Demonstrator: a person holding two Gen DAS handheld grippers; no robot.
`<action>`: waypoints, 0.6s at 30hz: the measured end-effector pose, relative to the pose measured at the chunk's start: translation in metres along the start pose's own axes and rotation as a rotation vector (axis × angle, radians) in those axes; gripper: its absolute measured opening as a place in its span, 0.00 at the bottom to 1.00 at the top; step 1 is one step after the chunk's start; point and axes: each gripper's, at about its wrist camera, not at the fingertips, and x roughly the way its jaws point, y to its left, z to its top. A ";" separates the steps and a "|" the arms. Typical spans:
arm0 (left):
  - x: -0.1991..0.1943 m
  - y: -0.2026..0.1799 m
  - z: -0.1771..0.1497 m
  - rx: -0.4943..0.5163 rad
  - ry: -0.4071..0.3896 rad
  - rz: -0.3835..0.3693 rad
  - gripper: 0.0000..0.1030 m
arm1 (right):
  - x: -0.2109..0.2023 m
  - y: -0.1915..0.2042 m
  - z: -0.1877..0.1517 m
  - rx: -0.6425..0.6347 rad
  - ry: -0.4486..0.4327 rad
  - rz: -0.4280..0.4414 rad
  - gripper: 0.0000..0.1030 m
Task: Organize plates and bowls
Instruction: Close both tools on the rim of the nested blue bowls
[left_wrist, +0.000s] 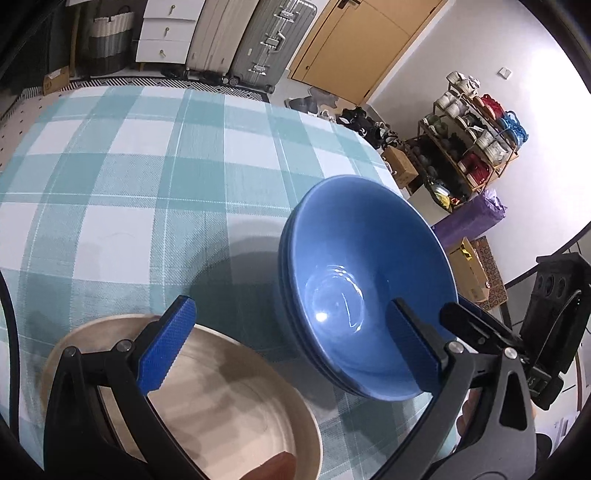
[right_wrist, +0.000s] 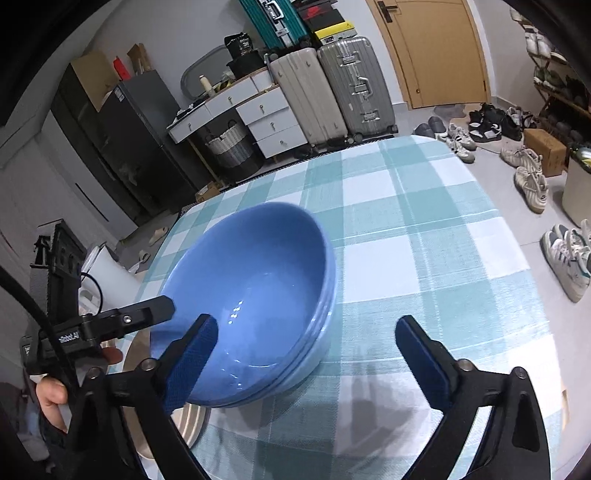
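Note:
A stack of blue bowls sits on the checked tablecloth; it also shows in the right wrist view. A beige plate lies to its left, under my left gripper, which is open and empty, its right finger over the bowl's near rim. My right gripper is open and empty, its left finger over the bowl's near edge. The plate's edge shows under the bowls in the right wrist view. The left gripper's finger also shows there, at the bowls' left rim.
The table edge falls off to the right. Beyond it stand a shoe rack, suitcases, a white drawer unit and shoes on the floor. The tablecloth stretches far behind the bowls.

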 end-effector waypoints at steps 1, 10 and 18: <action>0.003 0.000 0.000 -0.005 0.005 -0.008 0.98 | 0.002 0.000 0.000 0.003 0.005 0.002 0.84; 0.017 -0.006 -0.001 0.003 0.038 -0.057 0.62 | 0.011 0.001 -0.001 0.011 0.025 0.038 0.62; 0.018 -0.016 -0.005 0.055 0.044 -0.017 0.39 | 0.008 0.007 -0.003 -0.021 0.011 0.009 0.48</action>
